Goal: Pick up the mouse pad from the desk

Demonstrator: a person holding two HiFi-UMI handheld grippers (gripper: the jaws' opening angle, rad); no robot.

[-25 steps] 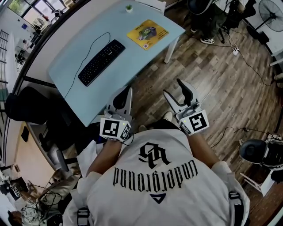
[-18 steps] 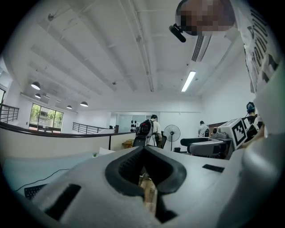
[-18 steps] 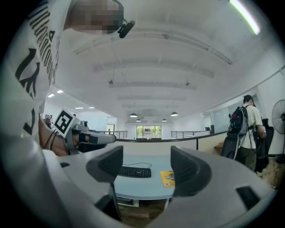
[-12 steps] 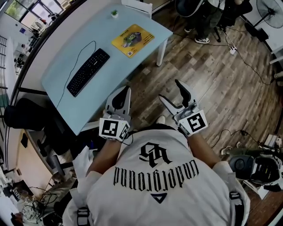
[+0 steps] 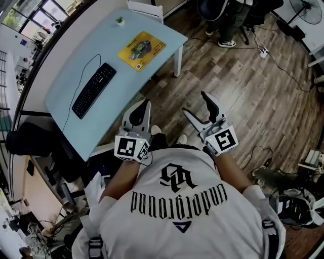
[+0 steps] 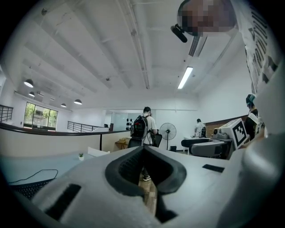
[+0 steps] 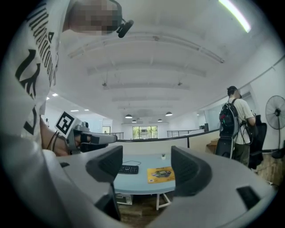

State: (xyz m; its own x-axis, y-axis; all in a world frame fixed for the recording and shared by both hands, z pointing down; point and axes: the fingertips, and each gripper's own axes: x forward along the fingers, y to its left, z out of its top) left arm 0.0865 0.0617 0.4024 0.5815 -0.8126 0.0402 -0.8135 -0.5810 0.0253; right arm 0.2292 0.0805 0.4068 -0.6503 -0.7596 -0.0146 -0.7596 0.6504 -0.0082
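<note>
The yellow mouse pad (image 5: 142, 49) lies at the right end of the light blue desk (image 5: 116, 91), with a dark patch at its middle. In the right gripper view the mouse pad (image 7: 161, 174) shows far off between the jaws. Both grippers are held out level over the wooden floor, well short of the desk. My left gripper (image 5: 143, 105) is shut with nothing in it; its pads meet in the left gripper view (image 6: 143, 149). My right gripper (image 5: 195, 103) stands open and empty, as the right gripper view also shows (image 7: 147, 167).
A black keyboard (image 5: 94, 90) with its cable lies left of the pad, and a small potted plant (image 5: 120, 20) stands at the desk's far edge. A white chair (image 5: 144, 7) is behind the desk. A person (image 5: 223, 20) stands at the upper right, near cables (image 5: 263, 50) on the floor.
The desk with the pad has slid left and up in the head view. Both grippers travelled with the person, and the right jaws stand wider than a second ago.
</note>
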